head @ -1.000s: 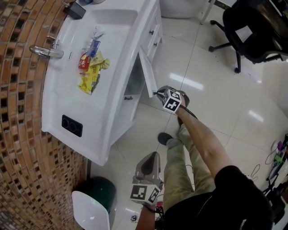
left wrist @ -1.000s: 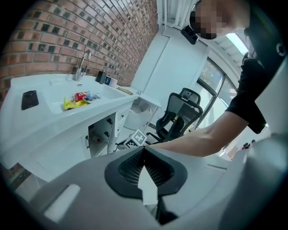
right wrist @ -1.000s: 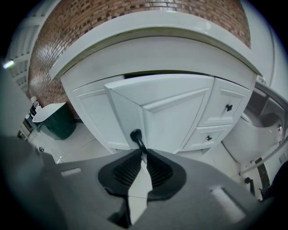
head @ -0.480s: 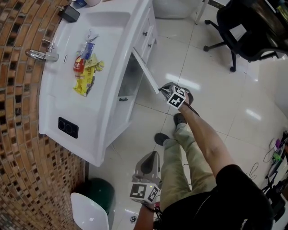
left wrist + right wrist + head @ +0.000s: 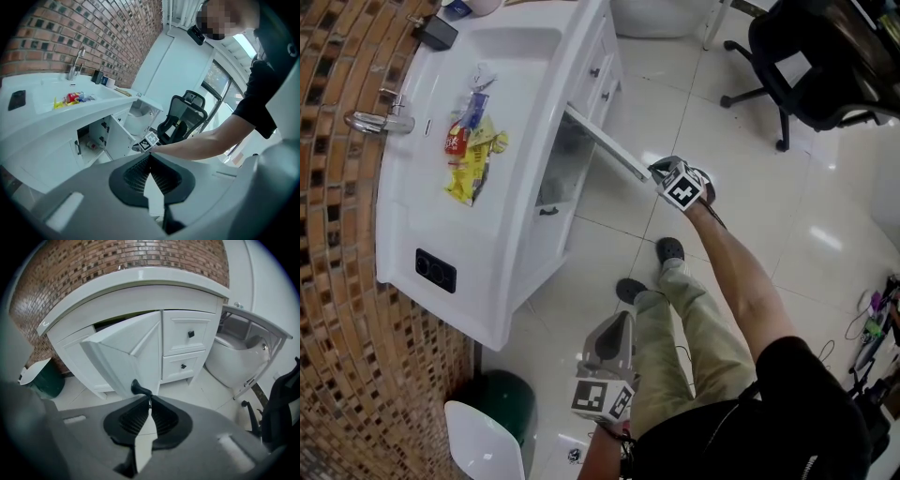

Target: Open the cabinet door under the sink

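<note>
The white vanity (image 5: pixel 478 281) runs along the brick wall, filling the 9 to 11 o'clock side of the head view. Its cabinet door (image 5: pixel 605 141) under the sink (image 5: pixel 525 47) stands swung well out over the tiled floor (image 5: pixel 741 187), with the dark cupboard opening showing behind it. The door's free edge points toward 3 o'clock in that view.

The right hand-held gripper (image 5: pixel 655 170) is stretched out at arm's length to that free edge. In the right gripper view its jaws have just been closing, and their tips are clenched on the end of the black door handle (image 5: pixel 137 387), which juts out from the door's lower corner. Two small drawers (image 5: pixel 187 336) sit just to the door's 3 o'clock there.

The left hand-held gripper (image 5: pixel 617 328) hangs back close to the person's body, at 6 o'clock in the head view, well apart from the vanity. Its jaws are pressed together with nothing between them.

Bright snack packets (image 5: pixel 469 145) lie in the basin, and a green bin (image 5: pixel 502 398) stands at 7 o'clock.
</note>
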Demonstrator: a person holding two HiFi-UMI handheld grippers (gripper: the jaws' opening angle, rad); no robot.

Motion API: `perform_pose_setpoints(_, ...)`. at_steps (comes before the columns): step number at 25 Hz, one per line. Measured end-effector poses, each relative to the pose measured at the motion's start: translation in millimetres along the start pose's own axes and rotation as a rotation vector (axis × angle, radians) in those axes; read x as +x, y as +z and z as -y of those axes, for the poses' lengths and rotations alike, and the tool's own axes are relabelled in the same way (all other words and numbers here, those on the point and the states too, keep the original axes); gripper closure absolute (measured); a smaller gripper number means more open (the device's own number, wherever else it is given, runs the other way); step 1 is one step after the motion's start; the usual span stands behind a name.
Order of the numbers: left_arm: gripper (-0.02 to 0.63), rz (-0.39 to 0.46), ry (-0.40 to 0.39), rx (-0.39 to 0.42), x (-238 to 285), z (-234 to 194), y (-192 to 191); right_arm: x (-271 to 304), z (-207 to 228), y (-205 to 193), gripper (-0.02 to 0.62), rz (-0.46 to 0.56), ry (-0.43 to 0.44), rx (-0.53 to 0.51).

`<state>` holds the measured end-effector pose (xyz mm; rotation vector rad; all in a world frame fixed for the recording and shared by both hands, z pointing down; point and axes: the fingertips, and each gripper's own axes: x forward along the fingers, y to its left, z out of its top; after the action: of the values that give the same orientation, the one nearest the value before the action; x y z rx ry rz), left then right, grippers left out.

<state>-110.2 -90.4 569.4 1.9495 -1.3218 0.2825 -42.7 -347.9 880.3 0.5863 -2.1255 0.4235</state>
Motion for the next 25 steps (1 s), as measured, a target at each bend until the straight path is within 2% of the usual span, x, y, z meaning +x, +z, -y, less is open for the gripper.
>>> perform_pose_setpoints(7,0.589,-0.013,-0.017,0.000,32,16,7,-5,46,0,0.591,0.010,0.012,-0.028)
perform_pose_setpoints(13,0.589,-0.031,-0.015,-0.007,56,21,14,-7,92,3,0.601,0.075,0.037,0.078)
perform_pose_setpoints(16,0.589,-0.037,-0.008,-0.019,69,23,18,-4,114,-6,0.604,0.029,0.031,0.132)
perform_pose_setpoints(18,0.589,-0.039,-0.006,-0.029,77,25,21,-1,118,-13,0.604,0.017,0.050,0.142)
perform_pose_setpoints(25,0.589,-0.041,-0.020,-0.006,93,39,31,-20,115,-34,0.604,0.091,0.055,0.209)
